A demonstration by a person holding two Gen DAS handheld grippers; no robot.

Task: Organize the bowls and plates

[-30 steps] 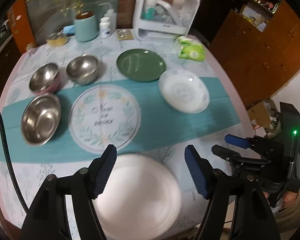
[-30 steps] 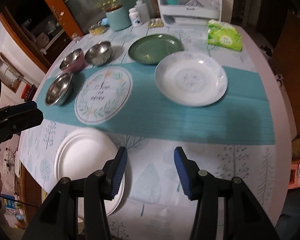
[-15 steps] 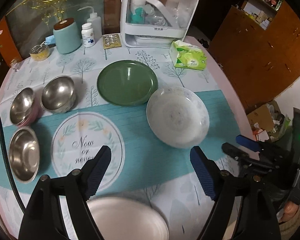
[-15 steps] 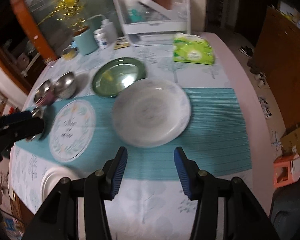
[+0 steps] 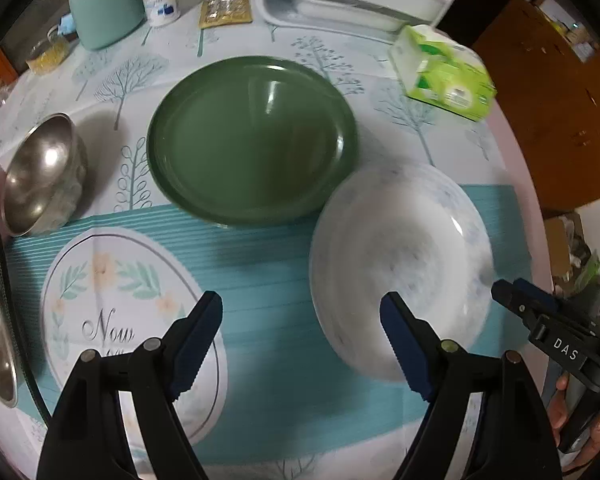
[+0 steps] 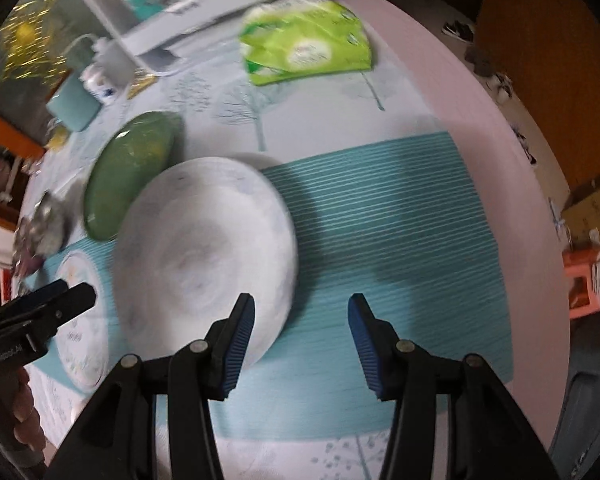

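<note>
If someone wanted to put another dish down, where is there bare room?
The teal mat lies bare right of the white dish, up to the table edge. It is crowded left: green plate, steel bowls and round placemat sit close.

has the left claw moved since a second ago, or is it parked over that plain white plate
Yes. The left claw has moved away from the plain white plate, now out of view, toward the far side of the table: it now hangs by the patterned white plate, near the green plate.
</note>
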